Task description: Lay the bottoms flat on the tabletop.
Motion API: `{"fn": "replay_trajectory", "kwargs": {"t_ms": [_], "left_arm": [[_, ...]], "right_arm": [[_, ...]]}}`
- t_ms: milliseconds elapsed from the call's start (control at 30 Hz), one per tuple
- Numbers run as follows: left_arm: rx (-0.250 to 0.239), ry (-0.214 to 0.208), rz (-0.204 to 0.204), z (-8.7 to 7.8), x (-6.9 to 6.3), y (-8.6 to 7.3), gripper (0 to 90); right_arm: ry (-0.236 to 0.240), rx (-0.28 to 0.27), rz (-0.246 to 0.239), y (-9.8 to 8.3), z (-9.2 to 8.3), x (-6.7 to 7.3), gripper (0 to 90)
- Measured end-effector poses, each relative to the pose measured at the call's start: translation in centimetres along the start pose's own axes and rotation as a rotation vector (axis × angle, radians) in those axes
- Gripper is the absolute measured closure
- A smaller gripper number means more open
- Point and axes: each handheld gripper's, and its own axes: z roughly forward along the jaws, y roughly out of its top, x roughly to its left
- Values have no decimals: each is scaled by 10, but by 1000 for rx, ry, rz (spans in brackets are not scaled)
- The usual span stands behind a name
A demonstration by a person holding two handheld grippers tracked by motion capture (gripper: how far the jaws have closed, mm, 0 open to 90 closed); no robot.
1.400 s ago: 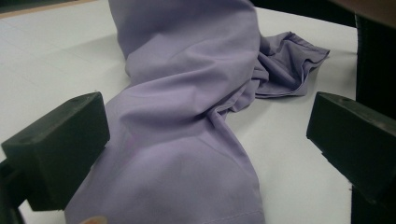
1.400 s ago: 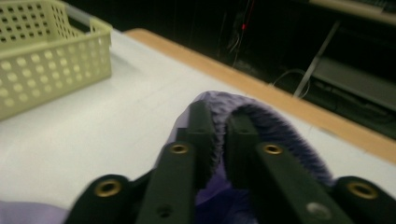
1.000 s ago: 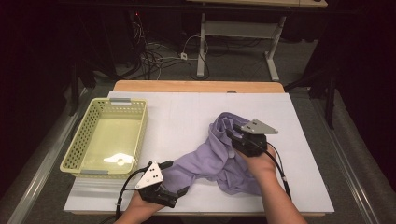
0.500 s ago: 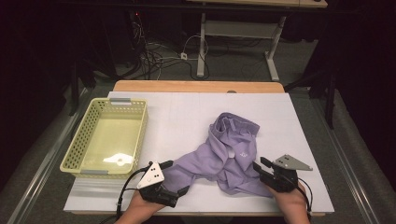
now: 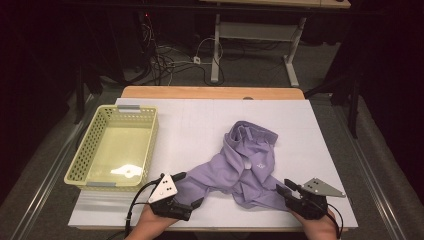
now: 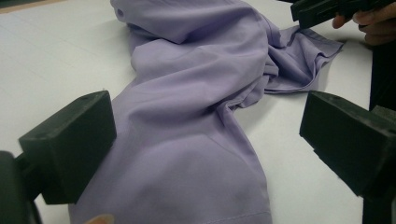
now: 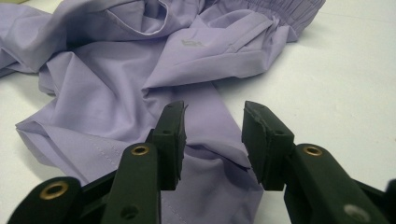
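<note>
Both tongs at the near hems of the lilac shirt

The shirt [image 5: 240, 167] lies crumpled mid-desk [image 5: 330, 135]. My left tongs [image 6: 205, 140] gape wide over one hem, gripping nothing; my right tongs [image 7: 212, 144], just widening, straddle the other without pinching. If they close this high, I risk catching one layer, or missing entirely and dragging cloth.

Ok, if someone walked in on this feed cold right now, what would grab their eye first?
Probably the crumpled lilac garment sprawled across the middle of the white table, with one gripper at each near end: the left gripper open over one long end, the right gripper open at the hem on the other side. After that, the pale yellow basket sitting at the table's left edge.
</note>
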Motion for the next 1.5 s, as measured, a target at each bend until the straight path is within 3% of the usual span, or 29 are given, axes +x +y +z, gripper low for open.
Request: {"fn": "replay_trajectory", "kwargs": {"t_ms": [133,233,367,633,700,767,833,900,967,1033,1067,1200,1267,1367,1500], "left_arm": [[5,16,-2,1,-1,1,31],[21,33,22,3,-3,9,31],[-6,-8,-35,10,-13,26,37],[52,-60,71,59,-49,51,190],[86,-47,104,73,-54,53,262],[148,11,130,85,-53,56,320],[187,55,129,93,-47,58,381],[208,75,124,96,-40,57,512],[223,82,135,95,-36,56,747],[195,80,117,89,-32,56,841],[156,74,110,83,-30,56,847],[98,94,66,60,-16,54,849],[93,108,48,51,-9,50,849],[76,87,1,35,1,40,856],[54,112,-63,16,12,22,855]], "right_arm": [[9,1,-4,0,0,1,610],[11,-3,1,1,0,1,611],[8,-5,4,2,1,0,614],[9,-11,5,3,-2,0,619],[12,-8,7,3,-1,0,620],[14,-10,6,3,-1,-1,619],[16,-11,4,3,-1,0,619],[17,-10,6,3,-1,-1,619],[19,-9,5,2,-2,0,620],[20,-10,3,2,-2,0,620],[21,-9,0,2,-2,0,621],[34,3,-18,1,1,4,627],[41,4,-23,2,2,6,634],[42,6,-30,2,2,7,638],[42,12,-33,3,3,9,637]]}}
